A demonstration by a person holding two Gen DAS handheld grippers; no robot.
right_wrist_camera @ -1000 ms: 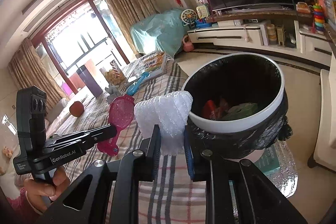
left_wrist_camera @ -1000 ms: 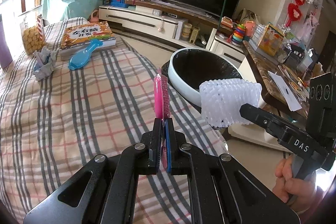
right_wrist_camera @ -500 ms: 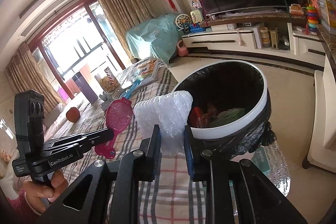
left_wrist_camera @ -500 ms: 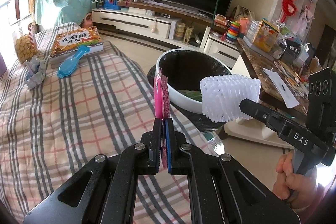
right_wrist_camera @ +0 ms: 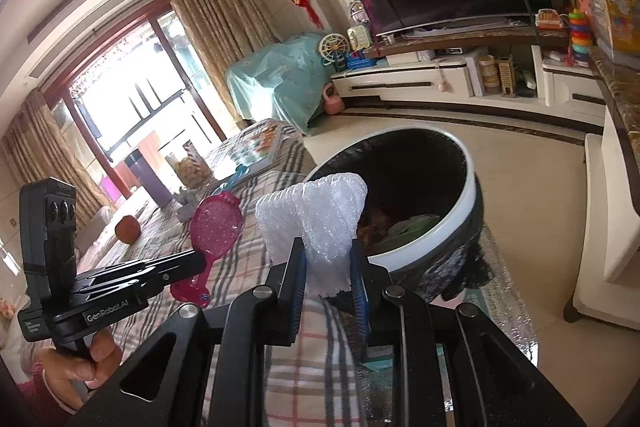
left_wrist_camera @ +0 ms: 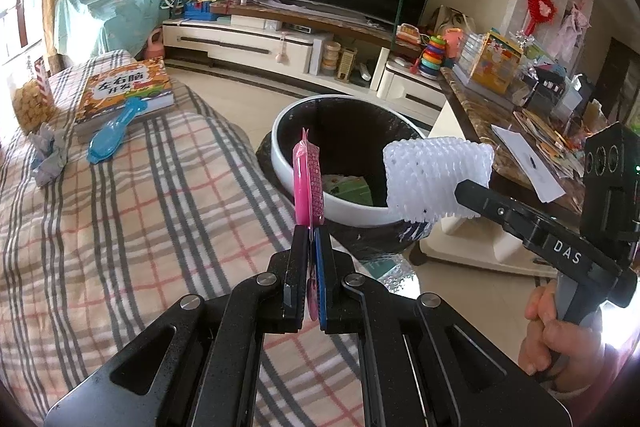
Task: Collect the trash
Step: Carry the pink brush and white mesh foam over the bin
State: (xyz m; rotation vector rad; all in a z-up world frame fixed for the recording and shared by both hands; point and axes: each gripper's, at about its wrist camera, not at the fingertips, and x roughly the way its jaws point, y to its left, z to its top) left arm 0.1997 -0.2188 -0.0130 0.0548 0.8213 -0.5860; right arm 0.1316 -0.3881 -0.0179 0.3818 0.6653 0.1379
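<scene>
My left gripper (left_wrist_camera: 311, 239) is shut on a pink plastic package (left_wrist_camera: 307, 178), held upright just short of the white-rimmed trash bin (left_wrist_camera: 320, 175) with a black liner. The package also shows in the right wrist view (right_wrist_camera: 216, 227). My right gripper (right_wrist_camera: 327, 259) is shut on a white foam net sleeve (right_wrist_camera: 316, 223), beside the bin's rim (right_wrist_camera: 440, 239); the sleeve also shows in the left wrist view (left_wrist_camera: 438, 183). Green and red trash lies inside the bin.
The plaid-covered table (left_wrist_camera: 120, 219) holds a book (left_wrist_camera: 124, 91), a blue scoop (left_wrist_camera: 112, 135), crumpled grey paper (left_wrist_camera: 48, 155) and a snack jar (left_wrist_camera: 30, 99). A TV stand (left_wrist_camera: 280, 43) is behind, a cluttered marble counter (left_wrist_camera: 520, 131) to the right.
Both grippers have moved closer to the bin with their loads. The bin looms larger and its contents show more.
</scene>
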